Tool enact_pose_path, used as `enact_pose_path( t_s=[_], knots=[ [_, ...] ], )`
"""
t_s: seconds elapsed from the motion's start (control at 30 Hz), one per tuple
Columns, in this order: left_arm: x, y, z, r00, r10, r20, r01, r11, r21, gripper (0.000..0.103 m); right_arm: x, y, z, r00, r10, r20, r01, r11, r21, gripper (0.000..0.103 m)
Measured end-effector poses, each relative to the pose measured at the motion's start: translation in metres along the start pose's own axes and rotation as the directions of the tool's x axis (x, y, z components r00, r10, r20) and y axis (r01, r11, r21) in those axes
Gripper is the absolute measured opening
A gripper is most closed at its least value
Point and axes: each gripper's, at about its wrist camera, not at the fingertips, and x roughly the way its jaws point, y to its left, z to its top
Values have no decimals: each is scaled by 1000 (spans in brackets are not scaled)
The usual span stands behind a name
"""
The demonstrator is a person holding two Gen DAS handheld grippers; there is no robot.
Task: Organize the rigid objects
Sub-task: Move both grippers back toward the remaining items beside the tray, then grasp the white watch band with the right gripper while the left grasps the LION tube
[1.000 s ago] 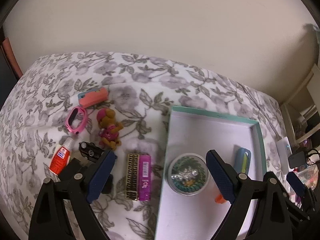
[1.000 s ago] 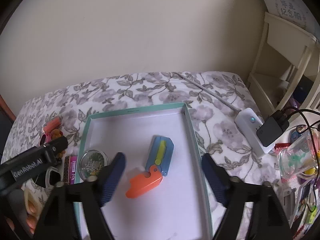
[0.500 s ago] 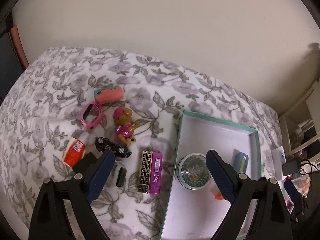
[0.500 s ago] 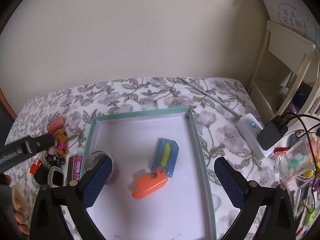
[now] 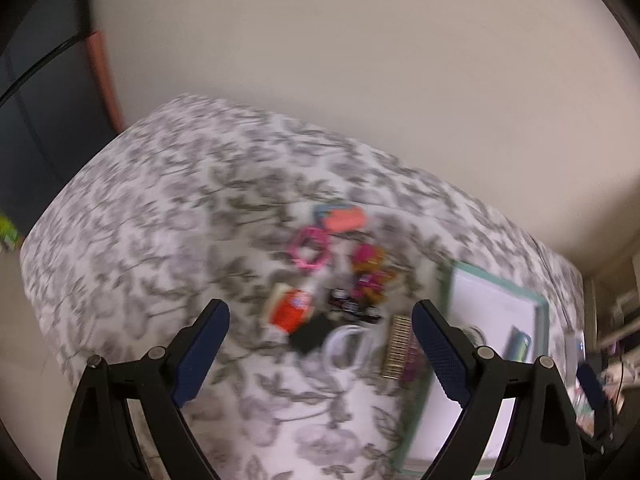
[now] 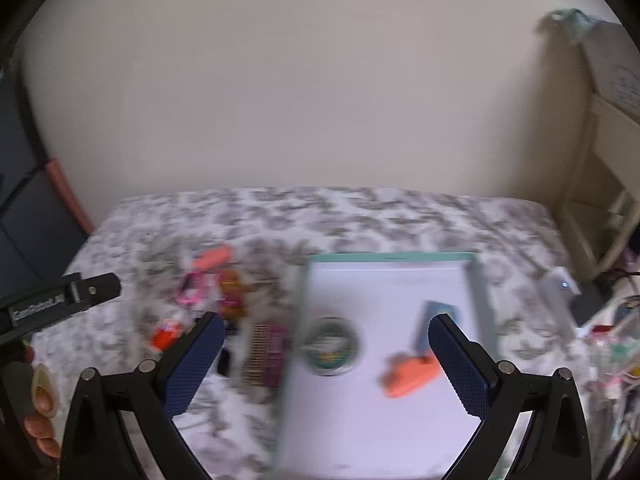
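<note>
Teal-rimmed white tray at lower right holding round tin and orange toy; left gripper and right gripper both spread wide, empty, the right's jaws having just been opening.

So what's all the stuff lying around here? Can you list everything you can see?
tray: one, white with teal rim, on the bed, right
round tin: one, greenish, inside the tray
orange piece: one, inside the tray, touching the blue case
glue bottle: one, orange and white, on the bedspread
pink ring: one, beside the glue
toy figure: one, pink and brown, blurred
gold and purple box: one, left of the tray
peach block: one, farthest back
white charger: one, right of the bed
left gripper: jaws open, empty
right gripper: jaws open, empty, just been opening
</note>
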Motion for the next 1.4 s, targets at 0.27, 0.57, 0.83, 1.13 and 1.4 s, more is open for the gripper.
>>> enact_pose_path(
  t_s=[0.27,0.57,0.83,1.13,1.4],
  knots=[
    [7,58,-1,998,68,-3,-68,995,-78,93,20,63,-14,994,90,-68,-95,992,-82,103],
    [58,107,-9,986,92,-140,-111,984,-137,93,67,87,-34,978,118,-174,-133,988,-79,103],
    [97,117,-9,975,52,-214,-91,980,-176,93,106,98,-54,958,119,-259,-141,988,-69,102],
    [121,82,1,976,-39,-212,15,994,-112,93,136,107,-68,940,146,-308,-173,983,-64,91],
    [139,52,-1,976,-49,-213,48,999,-9,90,151,121,-74,937,128,-326,-177,976,-127,87]
  ],
)
